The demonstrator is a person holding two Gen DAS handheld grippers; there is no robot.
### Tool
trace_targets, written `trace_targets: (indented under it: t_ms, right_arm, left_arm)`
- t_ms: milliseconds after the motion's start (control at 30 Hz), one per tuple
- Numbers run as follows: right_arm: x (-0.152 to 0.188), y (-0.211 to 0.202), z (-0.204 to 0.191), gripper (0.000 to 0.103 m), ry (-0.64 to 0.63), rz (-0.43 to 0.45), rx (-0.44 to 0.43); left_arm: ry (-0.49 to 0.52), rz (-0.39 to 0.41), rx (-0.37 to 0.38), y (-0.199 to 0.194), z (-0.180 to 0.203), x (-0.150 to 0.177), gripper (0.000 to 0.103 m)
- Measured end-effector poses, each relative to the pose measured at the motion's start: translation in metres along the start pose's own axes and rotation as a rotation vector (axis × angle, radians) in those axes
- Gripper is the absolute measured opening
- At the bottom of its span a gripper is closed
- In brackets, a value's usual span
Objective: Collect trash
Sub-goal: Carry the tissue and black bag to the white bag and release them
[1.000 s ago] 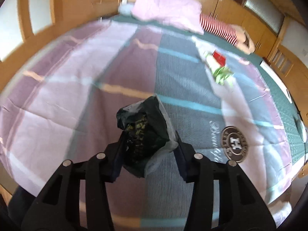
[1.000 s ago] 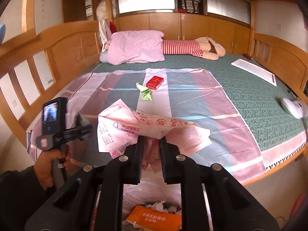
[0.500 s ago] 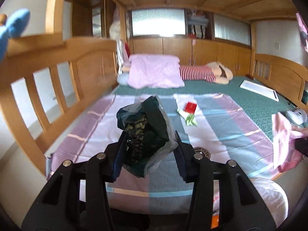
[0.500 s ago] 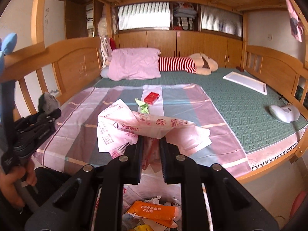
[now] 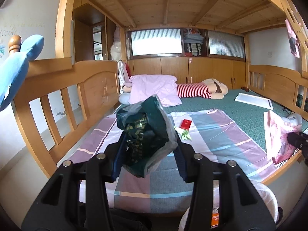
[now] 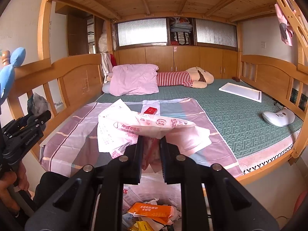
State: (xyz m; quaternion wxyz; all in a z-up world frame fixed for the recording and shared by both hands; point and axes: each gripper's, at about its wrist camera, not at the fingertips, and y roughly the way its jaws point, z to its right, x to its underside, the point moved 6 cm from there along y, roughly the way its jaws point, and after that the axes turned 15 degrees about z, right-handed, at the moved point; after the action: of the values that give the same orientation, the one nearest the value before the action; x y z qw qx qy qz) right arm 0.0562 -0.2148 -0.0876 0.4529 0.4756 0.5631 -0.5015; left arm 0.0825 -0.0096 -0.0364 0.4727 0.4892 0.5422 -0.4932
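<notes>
Directly below the right gripper: an open trash bag already holding an orange packet with unreadable print, yellow wrappers and crumpled paper. Clamped narrow between the right jaws: a pink-and-white plastic wrapper, printed in red, partly legible as "Yoyo"-style lettering plus Chinese characters and a small round logo; poised above the bag, not yet dropped. Held off to the left, level with it: the left gripper, closed on a crumpled dark green wrapper with gold print too creased to read, backed by grey foil. Stamped on that tool's side, seen from the right camera: "GenRobot.AI".

Ahead of both tools, on the striped pink-and-grey sheet: two pieces left to collect, a red carton and, just beside it on the near side, a scrap of green-and-white wrapper. Lettering on the carton too small to make out.

Farther off: a pink pillow, a striped plush doll, a white tray, wooden cabinets at the back.

Judged roughly midway: some litter binned, two pieces in hand awaiting release, two on the bed.
</notes>
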Motion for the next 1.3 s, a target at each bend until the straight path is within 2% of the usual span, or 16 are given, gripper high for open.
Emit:
trace_targets:
  t_ms: [267,533,1300]
  right_arm:
    - [-0.007,-0.02,0.005,0.017,0.003,0.026,-0.009]
    - [0.016,-0.013,0.001,0.017,0.019,-0.043,-0.032]
    - [0.019,-0.012,-0.001,0.017,0.013,-0.064,-0.044]
  left_arm:
    - [-0.004,0.024,0.046,-0.018,0.014,-0.013,0.047]
    - [0.001,0.026,0.073,-0.023,0.022,-0.013,0.047]
    - [-0.008,0.007,0.109,-0.026,0.024,-0.005,0.047]
